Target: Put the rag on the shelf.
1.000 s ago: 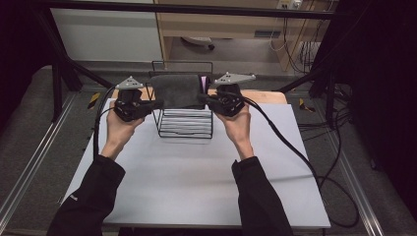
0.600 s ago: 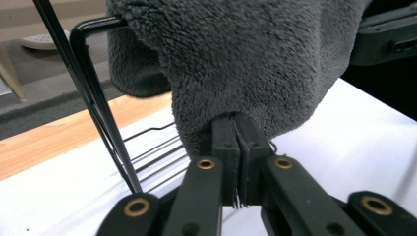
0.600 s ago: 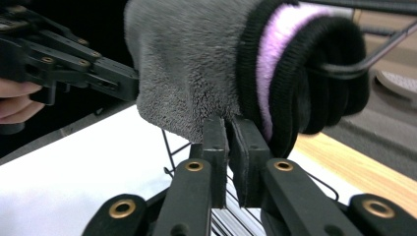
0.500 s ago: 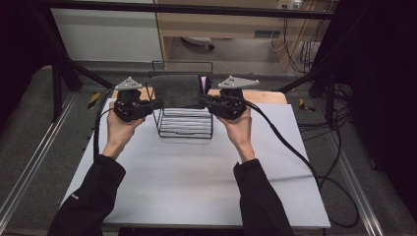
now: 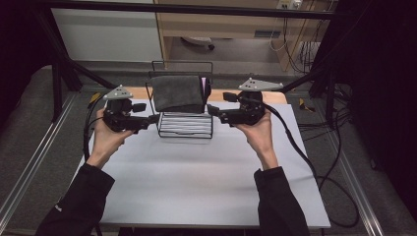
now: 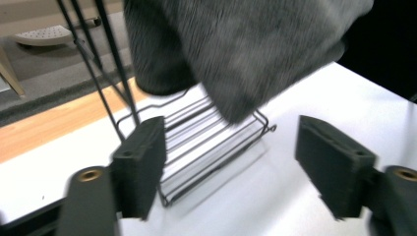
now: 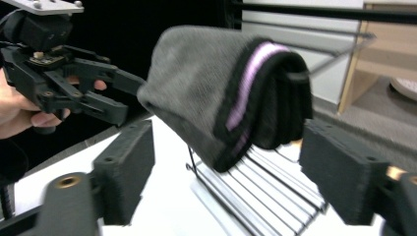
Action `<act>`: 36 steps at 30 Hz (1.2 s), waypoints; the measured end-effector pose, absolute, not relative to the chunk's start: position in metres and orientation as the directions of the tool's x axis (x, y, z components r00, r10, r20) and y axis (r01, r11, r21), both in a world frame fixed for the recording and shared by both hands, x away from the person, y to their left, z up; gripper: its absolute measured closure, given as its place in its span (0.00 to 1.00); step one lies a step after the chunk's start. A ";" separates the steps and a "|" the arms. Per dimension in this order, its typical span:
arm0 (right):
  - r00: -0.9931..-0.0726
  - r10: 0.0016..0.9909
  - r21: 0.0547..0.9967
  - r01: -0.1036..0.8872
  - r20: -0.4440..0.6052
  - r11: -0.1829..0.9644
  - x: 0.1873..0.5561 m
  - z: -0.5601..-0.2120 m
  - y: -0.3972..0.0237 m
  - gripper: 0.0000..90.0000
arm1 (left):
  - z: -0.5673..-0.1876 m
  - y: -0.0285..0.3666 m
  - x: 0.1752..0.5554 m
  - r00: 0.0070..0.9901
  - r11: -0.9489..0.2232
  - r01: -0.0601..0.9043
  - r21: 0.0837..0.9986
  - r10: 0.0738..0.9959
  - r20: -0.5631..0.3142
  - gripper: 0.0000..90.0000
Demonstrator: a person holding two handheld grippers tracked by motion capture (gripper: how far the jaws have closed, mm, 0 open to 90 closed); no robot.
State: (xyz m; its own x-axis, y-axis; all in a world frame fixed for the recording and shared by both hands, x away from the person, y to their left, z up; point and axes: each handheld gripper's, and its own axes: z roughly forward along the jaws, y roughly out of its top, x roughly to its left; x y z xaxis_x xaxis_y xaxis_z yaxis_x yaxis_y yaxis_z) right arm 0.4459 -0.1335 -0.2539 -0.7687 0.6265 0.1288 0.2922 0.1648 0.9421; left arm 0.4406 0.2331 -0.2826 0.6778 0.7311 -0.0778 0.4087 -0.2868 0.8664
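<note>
A grey folded towel (image 5: pixel 177 92) hangs over the top bar of a black wire rack (image 5: pixel 185 129) at the back middle of the white table (image 5: pixel 196 182). My left gripper (image 5: pixel 153 119) is just left of the rack's base, open, and the towel (image 6: pixel 246 49) hangs above and ahead of its gap (image 6: pixel 236 167). On the rack's right side my right gripper (image 5: pixel 212 110) stands open. In the right gripper view (image 7: pixel 226 172) the towel's folded edge (image 7: pixel 221 88) with a pink stripe (image 7: pixel 251 78) sits just ahead of the jaws. Neither gripper holds anything.
A wooden strip (image 5: pixel 140 92) runs along the table's back edge behind the rack. Black cables (image 5: pixel 300 147) trail from the right gripper over the table's right side. Dark frame poles (image 5: pixel 59 83) stand at the back left and right.
Both grippers have drawn outward from the towel's sides and slightly toward the person. The towel still hangs on the rack.
</note>
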 end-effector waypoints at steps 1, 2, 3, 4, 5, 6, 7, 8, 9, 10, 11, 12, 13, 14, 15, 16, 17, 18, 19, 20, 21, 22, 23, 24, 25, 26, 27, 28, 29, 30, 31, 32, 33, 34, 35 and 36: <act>-0.765 0.630 0.939 0.300 0.132 0.167 0.444 -0.256 -0.137 0.18 | -0.287 0.237 0.438 0.680 -0.283 0.409 0.867 0.728 -0.083 0.27; -0.763 0.632 0.936 0.309 0.138 0.169 0.443 -0.258 -0.142 0.15 | -0.291 0.240 0.436 0.681 -0.285 0.410 0.867 0.728 -0.083 0.25; -0.758 0.637 0.935 0.313 0.141 0.166 0.442 -0.261 -0.146 0.12 | -0.294 0.242 0.434 0.681 -0.284 0.411 0.867 0.728 -0.084 0.23; -0.757 0.637 0.934 0.316 0.142 0.166 0.440 -0.263 -0.149 0.11 | -0.299 0.245 0.433 0.681 -0.290 0.413 0.863 0.728 -0.081 0.22; -0.755 0.640 0.934 0.318 0.143 0.166 0.439 -0.266 -0.153 0.09 | -0.305 0.248 0.430 0.679 -0.296 0.418 0.859 0.729 -0.080 0.20; -0.750 0.646 0.931 0.324 0.144 0.169 0.437 -0.270 -0.158 0.08 | -0.310 0.250 0.427 0.681 -0.301 0.425 0.854 0.728 -0.082 0.18; -0.747 0.648 0.929 0.329 0.147 0.168 0.436 -0.273 -0.161 0.07 | -0.316 0.252 0.425 0.683 -0.305 0.432 0.849 0.725 -0.087 0.17; -0.745 0.649 0.928 0.334 0.153 0.166 0.434 -0.277 -0.165 0.06 | -0.321 0.254 0.422 0.682 -0.308 0.438 0.845 0.726 -0.089 0.16; -0.745 0.647 0.926 0.342 0.162 0.161 0.432 -0.281 -0.169 0.06 | -0.327 0.257 0.419 0.677 -0.311 0.444 0.840 0.731 -0.087 0.14; -0.742 0.648 0.923 0.350 0.170 0.159 0.430 -0.286 -0.172 0.05 | -0.332 0.259 0.417 0.673 -0.315 0.449 0.836 0.735 -0.085 0.11; -0.742 0.647 0.920 0.356 0.173 0.164 0.429 -0.290 -0.175 0.05 | -0.337 0.261 0.415 0.669 -0.317 0.450 0.835 0.739 -0.080 0.10; -0.737 0.652 0.917 0.365 0.178 0.162 0.427 -0.295 -0.178 0.04 | -0.342 0.263 0.412 0.667 -0.317 0.450 0.835 0.741 -0.078 0.10; -0.733 0.656 0.915 0.368 0.178 0.162 0.426 -0.301 -0.181 0.04 | -0.346 0.265 0.410 0.666 -0.318 0.451 0.834 0.742 -0.077 0.10; -0.732 0.657 0.911 0.376 0.180 0.169 0.424 -0.306 -0.184 0.03 | -0.350 0.267 0.408 0.662 -0.314 0.455 0.833 0.745 -0.081 0.09; -0.728 0.661 0.909 0.381 0.182 0.170 0.423 -0.312 -0.187 0.03 | -0.355 0.269 0.406 0.658 -0.310 0.454 0.835 0.749 -0.080 0.09; -0.724 0.665 0.907 0.387 0.185 0.169 0.422 -0.318 -0.190 0.03 | -0.359 0.271 0.404 0.654 -0.305 0.458 0.835 0.752 -0.084 0.09; -0.720 0.667 0.904 0.394 0.190 0.168 0.421 -0.324 -0.192 0.02 | -0.364 0.273 0.402 0.650 -0.304 0.462 0.833 0.755 -0.085 0.09; -0.718 0.670 0.901 0.398 0.188 0.173 0.419 -0.331 -0.195 0.02 | -0.369 0.275 0.400 0.644 -0.301 0.464 0.833 0.760 -0.084 0.09; -0.715 0.672 0.898 0.403 0.191 0.174 0.418 -0.338 -0.198 0.01 | -0.374 0.277 0.398 0.643 -0.301 0.467 0.831 0.761 -0.085 0.09; -0.713 0.674 0.897 0.406 0.193 0.173 0.416 -0.345 -0.201 0.01 | -0.379 0.278 0.397 0.642 -0.297 0.465 0.834 0.762 -0.086 0.09; -0.713 0.671 0.893 0.416 0.201 0.174 0.415 -0.351 -0.204 0.01 | -0.383 0.280 0.394 0.642 -0.295 0.464 0.835 0.762 -0.088 0.09; -0.713 0.671 0.889 0.422 0.203 0.180 0.414 -0.357 -0.207 0.01 | -0.386 0.281 0.393 0.641 -0.291 0.463 0.837 0.763 -0.089 0.10; -0.713 0.671 0.885 0.426 0.203 0.185 0.412 -0.362 -0.209 0.01 | -0.391 0.283 0.390 0.643 -0.286 0.464 0.838 0.760 -0.096 0.10; -0.712 0.672 0.877 0.438 0.205 0.196 0.410 -0.369 -0.212 0.01 | -0.395 0.284 0.389 0.643 -0.283 0.464 0.839 0.759 -0.100 0.10; -0.708 0.676 0.872 0.446 0.204 0.204 0.408 -0.375 -0.214 0.01 | -0.399 0.285 0.387 0.645 -0.286 0.465 0.838 0.758 -0.100 0.10; -0.709 0.675 0.867 0.451 0.204 0.211 0.406 -0.380 -0.217 0.01 | -0.402 0.286 0.385 0.648 -0.296 0.470 0.832 0.755 -0.098 0.11; -0.706 0.678 0.863 0.457 0.206 0.214 0.404 -0.385 -0.219 0.01 | -0.406 0.286 0.383 0.646 -0.302 0.476 0.826 0.757 -0.096 0.11; -0.704 0.680 0.863 0.458 0.206 0.213 0.401 -0.390 -0.222 0.01 | -0.409 0.287 0.381 0.645 -0.305 0.482 0.821 0.758 -0.097 0.11; -0.701 0.683 0.862 0.460 0.205 0.214 0.399 -0.393 -0.224 0.01 | -0.413 0.289 0.380 0.642 -0.303 0.486 0.819 0.760 -0.100 0.12; -0.699 0.685 0.863 0.459 0.206 0.210 0.397 -0.397 -0.227 0.01 | -0.416 0.290 0.379 0.642 -0.301 0.490 0.818 0.760 -0.105 0.12; -0.699 0.685 0.864 0.459 0.207 0.208 0.395 -0.400 -0.229 0.01 | -0.419 0.291 0.377 0.639 -0.301 0.495 0.815 0.761 -0.107 0.12; -0.700 0.684 0.863 0.459 0.206 0.210 0.394 -0.403 -0.232 0.01 | -0.421 0.293 0.376 0.639 -0.304 0.499 0.812 0.761 -0.107 0.12; -0.700 0.683 0.862 0.462 0.208 0.211 0.392 -0.406 -0.235 0.01 | -0.423 0.294 0.375 0.638 -0.302 0.503 0.810 0.762 -0.112 0.12; -0.701 0.683 0.860 0.463 0.206 0.215 0.390 -0.410 -0.238 0.01 | -0.425 0.295 0.374 0.635 -0.301 0.507 0.807 0.764 -0.114 0.12; -0.701 0.682 0.860 0.463 0.207 0.215 0.388 -0.413 -0.240 0.01 | -0.426 0.295 0.373 0.636 -0.306 0.504 0.807 0.764 -0.108 0.12; -0.703 0.680 0.856 0.466 0.206 0.222 0.386 -0.417 -0.243 0.01 | -0.427 0.296 0.372 0.637 -0.305 0.504 0.808 0.763 -0.109 0.12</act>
